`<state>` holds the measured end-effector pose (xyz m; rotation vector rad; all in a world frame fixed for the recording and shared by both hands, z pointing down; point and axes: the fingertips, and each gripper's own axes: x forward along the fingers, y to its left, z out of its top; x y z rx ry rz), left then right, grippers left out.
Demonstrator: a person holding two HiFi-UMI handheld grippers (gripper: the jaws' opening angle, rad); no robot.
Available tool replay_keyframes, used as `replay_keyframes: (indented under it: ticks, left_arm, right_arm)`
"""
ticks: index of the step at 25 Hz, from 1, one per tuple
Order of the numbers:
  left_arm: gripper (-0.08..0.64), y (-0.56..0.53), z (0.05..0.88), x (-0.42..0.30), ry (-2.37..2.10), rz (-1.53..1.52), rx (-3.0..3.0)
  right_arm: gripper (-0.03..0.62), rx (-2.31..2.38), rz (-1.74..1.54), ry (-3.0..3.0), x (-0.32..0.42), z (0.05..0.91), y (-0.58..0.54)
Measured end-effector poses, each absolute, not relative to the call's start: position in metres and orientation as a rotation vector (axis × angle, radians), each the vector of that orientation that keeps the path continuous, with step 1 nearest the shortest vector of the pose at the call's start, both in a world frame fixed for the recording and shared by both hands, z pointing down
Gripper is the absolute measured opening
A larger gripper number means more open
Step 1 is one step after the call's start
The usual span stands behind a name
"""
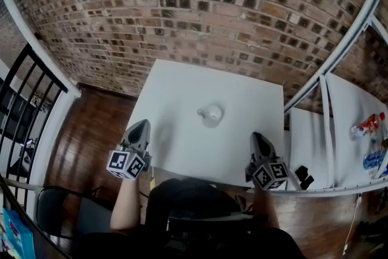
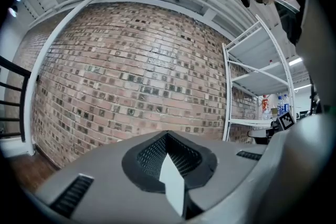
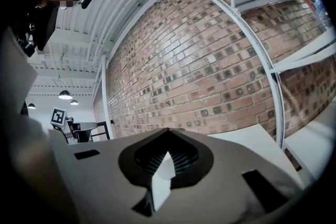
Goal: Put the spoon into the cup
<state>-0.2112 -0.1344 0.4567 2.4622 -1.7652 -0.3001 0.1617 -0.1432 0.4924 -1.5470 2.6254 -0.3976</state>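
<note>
A small white cup (image 1: 214, 113) stands near the middle of the white table (image 1: 182, 88). A little white piece (image 1: 200, 111) sticks out at the cup's left; I cannot tell whether it is the spoon or a handle. My left gripper (image 1: 143, 125) hovers over the table's near left edge, shut and empty, well short of the cup. At the near right edge my right gripper (image 1: 257, 137) is also shut with nothing in it. Both gripper views look level at the brick wall over closed jaws: the left gripper (image 2: 167, 134) and the right gripper (image 3: 168, 130). Neither view shows the cup.
A brick wall (image 1: 200, 9) runs behind the table. To the right stands a white metal rack (image 1: 330, 106) with bottles (image 1: 367, 125) and a black object (image 1: 303, 176) on its shelf. A black railing (image 1: 24, 94) and a dark chair (image 1: 57, 209) are at the left, over wooden floor.
</note>
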Motion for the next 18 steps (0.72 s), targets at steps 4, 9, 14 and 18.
replay_keyframes:
  ticks: [4, 9, 14, 18]
  left_arm:
    - [0.002, -0.133, 0.461, -0.213, -1.765, -0.297, 2.455]
    - [0.002, -0.133, 0.461, -0.218, -1.772, -0.307, 2.445]
    - [0.002, -0.134, 0.463, -0.215, -1.762, -0.309, 2.441]
    - [0.002, -0.137, 0.462, -0.208, -1.755, -0.324, 2.442]
  right_arm:
    - [0.002, -1.547, -0.414, 2.627, 0.157, 0.496, -0.144]
    - [0.002, -1.540, -0.418, 2.636, 0.153, 0.496, -0.146]
    - [0.002, -1.514, -0.433, 2.653, 0.148, 0.493, -0.148]
    - [0.002, -1.489, -0.447, 2.673, 0.147, 0.495, -0.149]
